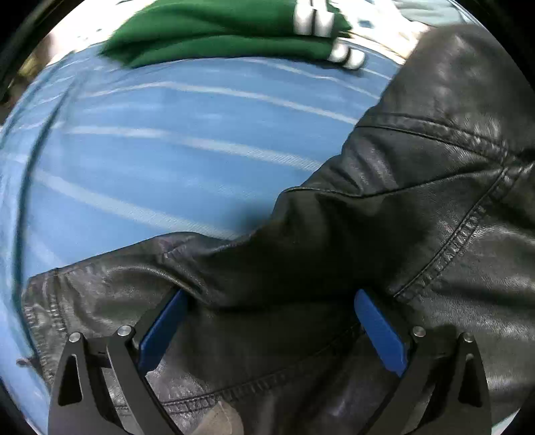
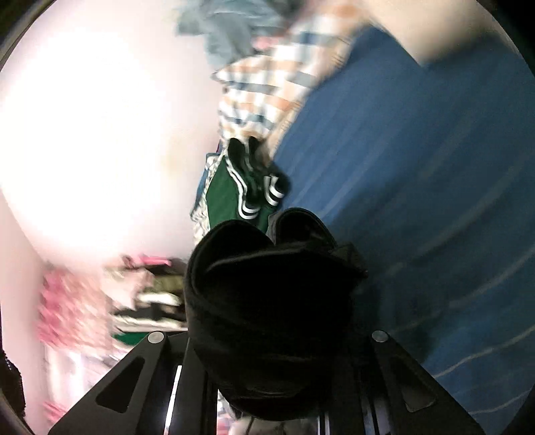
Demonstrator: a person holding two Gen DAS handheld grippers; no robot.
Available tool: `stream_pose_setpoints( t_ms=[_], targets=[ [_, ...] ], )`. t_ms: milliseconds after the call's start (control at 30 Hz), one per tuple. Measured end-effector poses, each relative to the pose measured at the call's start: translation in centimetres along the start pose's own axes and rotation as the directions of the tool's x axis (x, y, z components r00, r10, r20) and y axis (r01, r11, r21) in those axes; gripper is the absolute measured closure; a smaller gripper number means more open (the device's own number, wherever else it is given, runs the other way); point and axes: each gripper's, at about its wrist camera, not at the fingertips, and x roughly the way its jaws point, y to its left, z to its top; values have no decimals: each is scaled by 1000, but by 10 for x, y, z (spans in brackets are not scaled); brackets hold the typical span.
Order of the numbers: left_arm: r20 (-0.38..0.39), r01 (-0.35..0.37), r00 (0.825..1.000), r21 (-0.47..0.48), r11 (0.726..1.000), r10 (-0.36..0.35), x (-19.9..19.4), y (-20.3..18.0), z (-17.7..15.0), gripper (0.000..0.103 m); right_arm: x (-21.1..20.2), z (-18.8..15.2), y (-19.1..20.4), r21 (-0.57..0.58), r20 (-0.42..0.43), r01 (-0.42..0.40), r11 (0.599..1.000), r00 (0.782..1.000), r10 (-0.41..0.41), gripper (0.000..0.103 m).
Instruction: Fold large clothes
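Left wrist view: left claw [image 1: 271, 321] spread wide, pointing steeply down over the black leather jacket [image 1: 384, 207], blue pads [image 1: 379, 329] astride a sleeve ridge, gripping nothing. Slick, stiff leather: likely to slip out of a shallow pinch or spring back open after a fold. Underneath, a blue striped bed sheet [image 1: 167, 140]; a folded green garment [image 1: 217, 30] beyond, near enough to get dragged.

Right wrist view: right claw [image 2: 271, 354] nearly closed on a dark bunch of jacket fabric [image 2: 267, 294], raised off the bed. Risk of several layers caught, skewing the fold. Blue sheet [image 2: 418, 200] at right, checked cloth [image 2: 267, 83] and a pink clutter [image 2: 73, 301] at left, a bright blurred wall.
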Motion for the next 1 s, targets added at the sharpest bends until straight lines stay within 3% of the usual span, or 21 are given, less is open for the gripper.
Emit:
stream_pose_setpoints(
  t_ms=[100,200,267,367,467,567,633,667,733,767,800,833,933,967,1000],
  targets=[
    [-34,44,998,-22,999,-45,1,3,16,0,13,8,32,-113,-26,50,992,998,-54,86],
    [18,57,998,-132,990,-55,-36,45,5,0,30,2,65,-213,-70,52,976,995,-69,86],
    [57,65,997,-234,970,-53,-69,85,-16,0,53,-20,102,-313,-133,35,949,988,-80,86],
    [84,19,996,-393,919,15,-118,156,-74,0,80,-61,134,-386,-228,-12,922,970,-83,86],
    [55,-72,992,-515,854,117,-162,212,-125,0,122,-118,160,-458,-354,-74,886,929,-105,86],
    [18,-145,981,-601,786,194,-197,261,-186,0,154,-198,161,-523,-488,-135,842,857,-165,86],
    [-6,-188,971,-635,749,239,-213,282,-214,0,190,-259,147,-569,-570,-152,808,781,-254,86],
    [-13,-201,967,-649,734,253,-210,284,-212,0,200,-276,140,-584,-585,-151,798,760,-284,86],
    [-28,-218,962,-676,704,271,-208,297,-220,0,228,-324,111,-625,-612,-117,771,686,-392,86],
    [-30,-218,962,-686,695,272,-204,299,-217,0,238,-336,100,-638,-617,-97,764,658,-432,85],
    [-25,-216,961,-692,688,276,-211,301,-223,0,253,-348,85,-651,-620,-60,757,617,-485,84],
    [-19,-215,959,-697,684,283,-212,302,-222,0,259,-352,80,-658,-620,-40,752,596,-511,84],
    [43,-173,957,-706,687,286,-229,293,-210,0,251,-351,91,-672,-634,-70,737,568,-524,78],
    [67,-153,958,-706,691,280,-228,290,-201,0,248,-344,103,-686,-637,-95,721,557,-533,66],
    [93,-129,958,-706,697,271,-235,287,-197,0,240,-343,109,-694,-642,-111,712,544,-540,42]
  ],
)
